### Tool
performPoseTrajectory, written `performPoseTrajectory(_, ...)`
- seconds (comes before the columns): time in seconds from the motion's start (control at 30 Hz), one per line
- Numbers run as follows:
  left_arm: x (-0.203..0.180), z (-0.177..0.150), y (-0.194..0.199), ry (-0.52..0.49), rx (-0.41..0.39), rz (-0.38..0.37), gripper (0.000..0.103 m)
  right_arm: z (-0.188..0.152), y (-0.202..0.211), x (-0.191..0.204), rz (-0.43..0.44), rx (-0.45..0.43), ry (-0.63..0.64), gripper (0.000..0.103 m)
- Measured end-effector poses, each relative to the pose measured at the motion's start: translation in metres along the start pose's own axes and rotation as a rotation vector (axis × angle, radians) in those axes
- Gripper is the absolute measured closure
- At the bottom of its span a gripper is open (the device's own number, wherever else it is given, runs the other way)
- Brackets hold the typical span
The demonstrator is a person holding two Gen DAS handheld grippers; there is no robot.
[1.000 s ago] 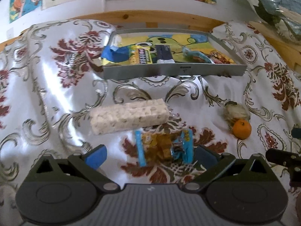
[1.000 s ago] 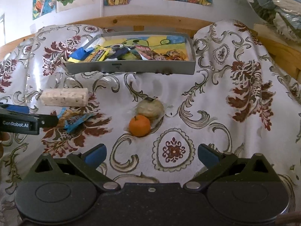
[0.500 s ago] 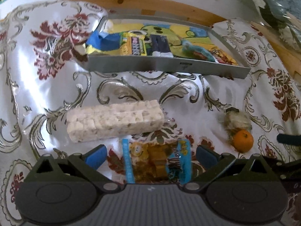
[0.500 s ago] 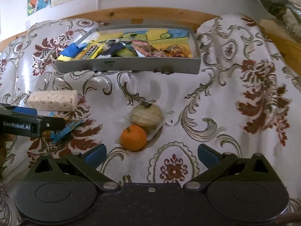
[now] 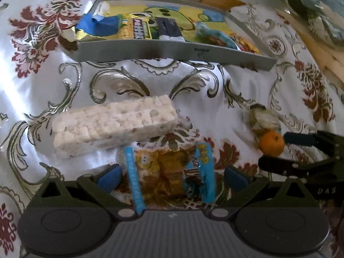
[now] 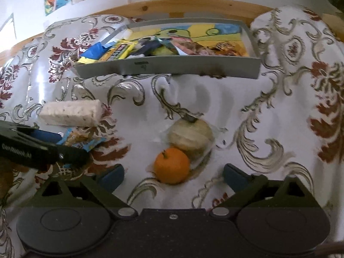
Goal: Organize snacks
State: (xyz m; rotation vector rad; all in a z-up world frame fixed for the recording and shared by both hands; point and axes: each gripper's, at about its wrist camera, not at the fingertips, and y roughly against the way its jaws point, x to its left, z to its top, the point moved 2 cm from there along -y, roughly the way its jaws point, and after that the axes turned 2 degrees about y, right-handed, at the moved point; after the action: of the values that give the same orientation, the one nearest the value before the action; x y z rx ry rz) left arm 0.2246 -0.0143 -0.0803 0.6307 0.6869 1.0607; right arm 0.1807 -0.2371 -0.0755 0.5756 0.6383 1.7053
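A blue and orange snack packet [image 5: 172, 174] lies on the patterned cloth between the open fingers of my left gripper [image 5: 172, 177]; it also shows in the right wrist view [image 6: 80, 140]. A white puffed-rice bar [image 5: 114, 124] lies just beyond it. My right gripper [image 6: 173, 175] is open, with an orange [image 6: 172, 165] between its fingertips. A wrapped pale bun [image 6: 190, 135] touches the orange from behind. A grey tray [image 6: 172, 67] holding several snack packs stands at the back.
The left gripper's black body [image 6: 32, 148] reaches in at the left of the right wrist view. The right gripper's fingers [image 5: 301, 139] flank the orange [image 5: 272, 144] in the left wrist view. A wooden rail [image 6: 193, 6] and wall run behind the tray.
Both grippers have moved forward and down. The snack packet now sits between the left fingers, and the orange sits between the right fingers. Both jaws stay open.
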Motion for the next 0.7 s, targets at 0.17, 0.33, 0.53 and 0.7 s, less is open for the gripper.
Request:
performPoseTrajectory(0.17,-0.0005,-0.0003,-0.004,-0.034,0.016,-0.001,0.001,0.0019,-0.0055,0.005,0.04,0.004,0.011,0.019)
performPoseTrajectory(0.33,0.0005,-0.0005,-0.0045,-0.023,0.017,-0.011,0.001,0.0036,-0.0084,0.0034,0.06,0.003,-0.015,0.034)
performPoseTrajectory(0.53,0.0016,-0.0013,-0.0017,-0.014,0.007,-0.001,0.009,0.0029,-0.0087,-0.0013,0.057,0.004,-0.056,0.055)
performPoseTrajectory(0.7,0.0039,-0.0012,0.0025,0.007,0.002,-0.003,0.014,0.0018,-0.0078,0.001,0.069,0.003,-0.058,0.063)
